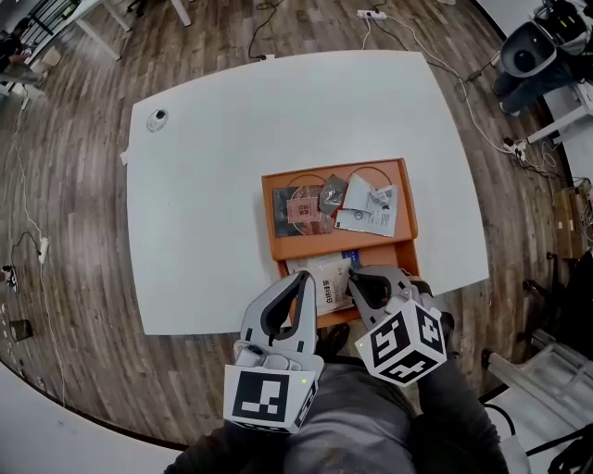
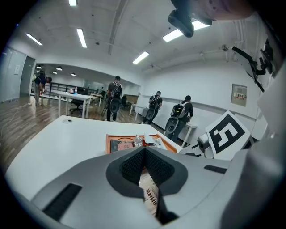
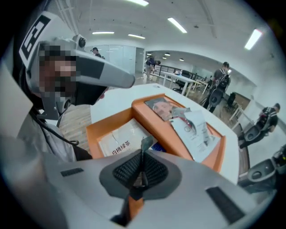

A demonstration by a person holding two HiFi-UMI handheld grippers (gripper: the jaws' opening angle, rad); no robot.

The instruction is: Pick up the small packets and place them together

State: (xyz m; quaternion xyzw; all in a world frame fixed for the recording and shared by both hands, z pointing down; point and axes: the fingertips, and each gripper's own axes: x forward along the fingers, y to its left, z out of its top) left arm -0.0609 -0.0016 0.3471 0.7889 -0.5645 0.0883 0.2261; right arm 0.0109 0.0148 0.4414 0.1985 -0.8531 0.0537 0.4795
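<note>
An orange tray (image 1: 269, 199) with two compartments lies on the white table (image 1: 204, 185). Its far compartment holds a brown packet (image 1: 301, 208), a grey foil packet (image 1: 332, 194) and white packets (image 1: 366, 205). A white printed packet (image 1: 324, 278) lies in the near compartment, next to something blue (image 1: 352, 255). My right gripper (image 1: 355, 278) hangs over that near compartment, shut on the edge of a thin grey packet (image 3: 145, 145) that sticks up between its pads. My left gripper (image 1: 304, 276) hovers at the tray's near edge, pads together with nothing between them; the white packet (image 2: 149, 190) shows below it.
A small round object (image 1: 157, 118) sits near the table's far left corner. The table's near edge runs just under both grippers. Cables and a power strip (image 1: 371, 14) lie on the wooden floor beyond. People with backpacks stand in the background of the gripper views.
</note>
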